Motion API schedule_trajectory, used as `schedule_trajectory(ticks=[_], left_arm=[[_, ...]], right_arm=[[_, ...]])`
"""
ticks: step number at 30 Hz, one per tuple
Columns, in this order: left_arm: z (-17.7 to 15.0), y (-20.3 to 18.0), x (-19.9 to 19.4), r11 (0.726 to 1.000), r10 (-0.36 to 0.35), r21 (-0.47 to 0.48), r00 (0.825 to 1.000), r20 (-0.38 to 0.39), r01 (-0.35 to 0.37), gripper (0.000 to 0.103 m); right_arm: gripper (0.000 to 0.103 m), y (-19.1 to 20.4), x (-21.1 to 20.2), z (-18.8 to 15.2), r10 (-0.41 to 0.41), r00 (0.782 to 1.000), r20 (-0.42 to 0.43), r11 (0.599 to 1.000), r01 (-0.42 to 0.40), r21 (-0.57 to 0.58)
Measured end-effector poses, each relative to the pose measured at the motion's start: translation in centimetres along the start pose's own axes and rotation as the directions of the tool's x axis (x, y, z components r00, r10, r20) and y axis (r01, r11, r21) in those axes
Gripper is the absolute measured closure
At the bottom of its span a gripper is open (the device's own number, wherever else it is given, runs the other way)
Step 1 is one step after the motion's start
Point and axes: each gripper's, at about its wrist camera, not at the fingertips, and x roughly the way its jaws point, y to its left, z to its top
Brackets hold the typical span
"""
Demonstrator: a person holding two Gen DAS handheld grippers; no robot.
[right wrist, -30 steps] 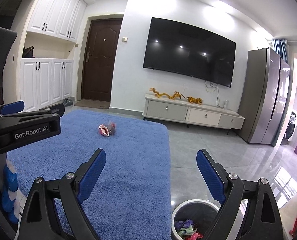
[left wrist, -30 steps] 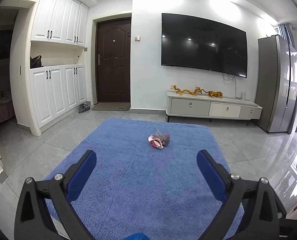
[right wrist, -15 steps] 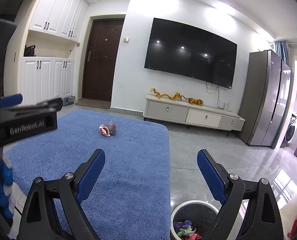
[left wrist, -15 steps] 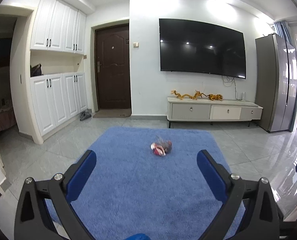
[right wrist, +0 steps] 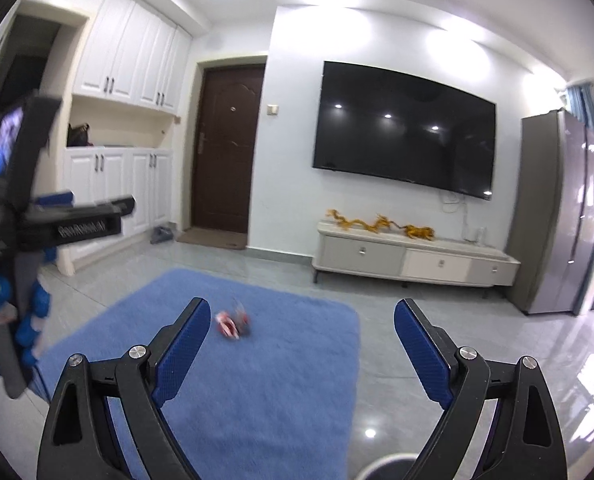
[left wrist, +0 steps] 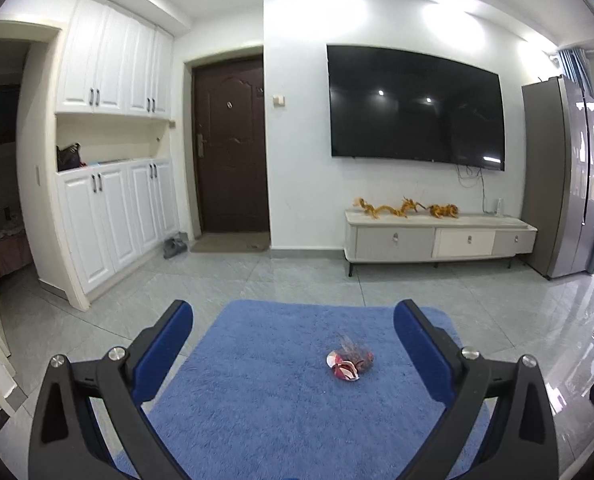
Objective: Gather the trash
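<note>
Blue rug (left wrist: 297, 400) is spread over the tiled floor; a crumpled wrapper (left wrist: 349, 365) is left lying on it, not yet collected. Left gripper (left wrist: 293, 344) and right gripper (right wrist: 302, 344) are held wide apart, gripping nothing.

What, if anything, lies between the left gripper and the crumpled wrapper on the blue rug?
Nothing visible does. The left gripper has its jaws open, with only bare blue rug leading to the crumpled wrapper.

Both wrist views sit higher in the room than before. The crumpled wrapper (left wrist: 350, 365) now lies lower in the left view, between the fingers. The trash bin (right wrist: 389, 467) shows only its rim.
</note>
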Motion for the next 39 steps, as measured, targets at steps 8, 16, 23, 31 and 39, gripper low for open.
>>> schedule_trajectory(ticks=[8,16,23,31,39], left_arm=[[-3.5,-0.8,12.3,0.993,-0.114,-0.014,0.967,-0.229,0.114,0.002],[-9.6,-1.8,24.4,0.975,-0.220,-0.076,0.871,-0.439,0.207,0.021],[-14.2,-2.4,32.0,0.948,-0.319,-0.180,0.767,-0.556,0.263,0.039],[-15.7,-3.0,33.6,0.931,-0.363,-0.174,0.761,-0.538,0.321,0.043],[-16.2,-3.1,32.5,0.907,-0.417,-0.180,0.758,-0.502,0.380,0.073]], right_arm=[[0.017,-0.4,9.5,0.8,0.155,0.985,-0.080,0.985,-0.147,0.093],[0.046,-1.5,21.3,-3.7,0.331,0.922,-0.200,0.921,-0.269,0.283],[0.048,-0.4,30.4,-7.4,0.404,0.867,-0.293,0.887,-0.292,0.358],[0.052,2.9,37.1,-9.9,0.470,0.810,-0.351,0.861,-0.334,0.382],[0.090,3.1,41.1,-12.5,0.508,0.763,-0.401,0.828,-0.303,0.472]])
